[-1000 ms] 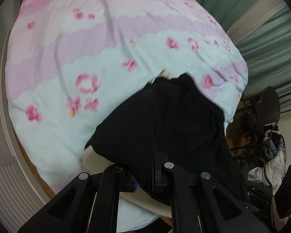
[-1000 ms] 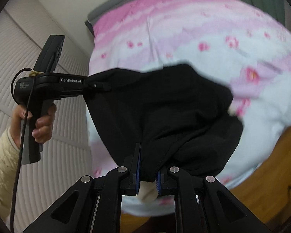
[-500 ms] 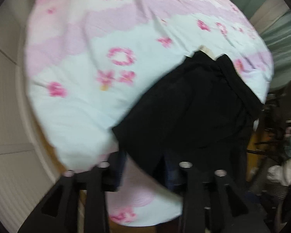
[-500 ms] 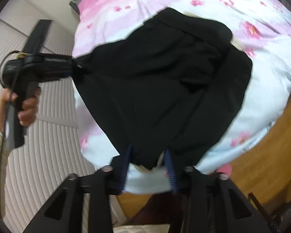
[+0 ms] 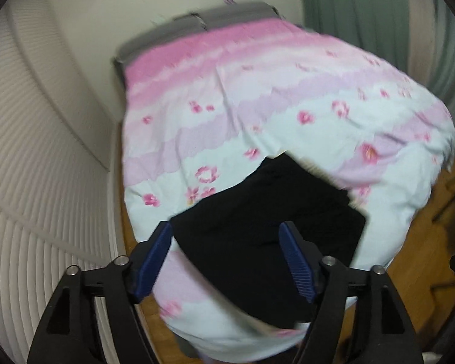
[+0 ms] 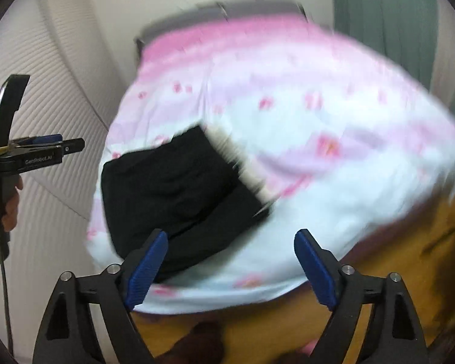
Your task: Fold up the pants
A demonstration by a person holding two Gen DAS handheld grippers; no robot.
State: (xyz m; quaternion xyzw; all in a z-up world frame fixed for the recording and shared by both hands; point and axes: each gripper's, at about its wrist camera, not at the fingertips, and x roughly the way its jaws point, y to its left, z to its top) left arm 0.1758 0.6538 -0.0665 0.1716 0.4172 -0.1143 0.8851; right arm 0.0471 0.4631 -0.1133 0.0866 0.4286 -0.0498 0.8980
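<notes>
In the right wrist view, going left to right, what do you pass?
Black handheld left gripper → folded black pants → pink and white floral bedspread → green curtain.

Pants [image 5: 267,227] lie on the bed [image 5: 288,97] near its foot corner, toward the wall side. Headboard [image 5: 197,27] sits at the far end, curtain [image 5: 364,9] behind right, floor [image 6: 394,261] below the near edge.
</notes>
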